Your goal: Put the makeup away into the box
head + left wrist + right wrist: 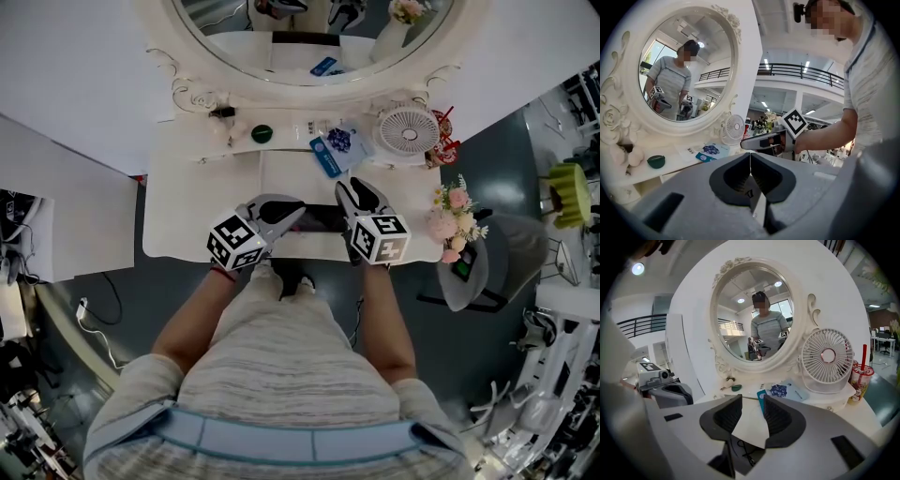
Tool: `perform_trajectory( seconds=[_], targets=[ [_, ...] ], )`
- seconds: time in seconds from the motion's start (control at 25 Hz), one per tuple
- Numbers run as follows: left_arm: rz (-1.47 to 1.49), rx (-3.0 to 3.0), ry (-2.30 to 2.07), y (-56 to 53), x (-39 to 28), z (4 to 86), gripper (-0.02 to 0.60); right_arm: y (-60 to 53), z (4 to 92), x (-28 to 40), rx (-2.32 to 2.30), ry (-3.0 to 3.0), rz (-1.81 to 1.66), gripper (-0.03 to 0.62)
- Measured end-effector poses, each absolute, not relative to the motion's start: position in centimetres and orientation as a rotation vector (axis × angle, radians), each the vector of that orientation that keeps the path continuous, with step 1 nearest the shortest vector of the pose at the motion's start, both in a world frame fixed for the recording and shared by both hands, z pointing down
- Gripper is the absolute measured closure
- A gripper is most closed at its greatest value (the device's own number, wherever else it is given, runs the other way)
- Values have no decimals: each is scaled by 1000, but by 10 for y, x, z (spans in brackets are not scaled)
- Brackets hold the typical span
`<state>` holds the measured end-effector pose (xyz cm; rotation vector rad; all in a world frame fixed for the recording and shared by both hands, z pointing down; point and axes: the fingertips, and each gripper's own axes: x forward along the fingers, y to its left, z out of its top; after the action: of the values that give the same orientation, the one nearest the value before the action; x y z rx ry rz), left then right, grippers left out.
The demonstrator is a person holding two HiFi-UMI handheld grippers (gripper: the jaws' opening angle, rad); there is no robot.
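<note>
On the white dressing table [202,225] lie a small green round compact [262,133], a teal flat pack [326,157] and a pale packet with a blue print [339,141], all near the mirror's foot. My left gripper [298,211] hovers over the table's front edge, shut with nothing between its jaws [750,161]. My right gripper [349,187] is just to its right, open and empty [752,404], pointing toward the teal pack [761,397] and the compact [736,387]. I see no box for certain; a dark gap [319,220] shows between the grippers.
An oval mirror [309,37] stands at the back. A white fan [408,129] and a cup with a red straw [860,376] stand at the back right. Pink flowers [457,220] are at the right end, and a grey chair [497,262] is beyond it.
</note>
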<state>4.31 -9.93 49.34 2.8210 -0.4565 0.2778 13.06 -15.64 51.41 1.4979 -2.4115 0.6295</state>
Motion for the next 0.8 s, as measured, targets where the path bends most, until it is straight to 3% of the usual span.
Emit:
perform_trajectory(
  seconds=[0.8],
  targets=[
    [372, 2805, -409, -123, 48, 516, 568, -210, 577, 183, 1748, -2222, 1020, 470]
  ],
)
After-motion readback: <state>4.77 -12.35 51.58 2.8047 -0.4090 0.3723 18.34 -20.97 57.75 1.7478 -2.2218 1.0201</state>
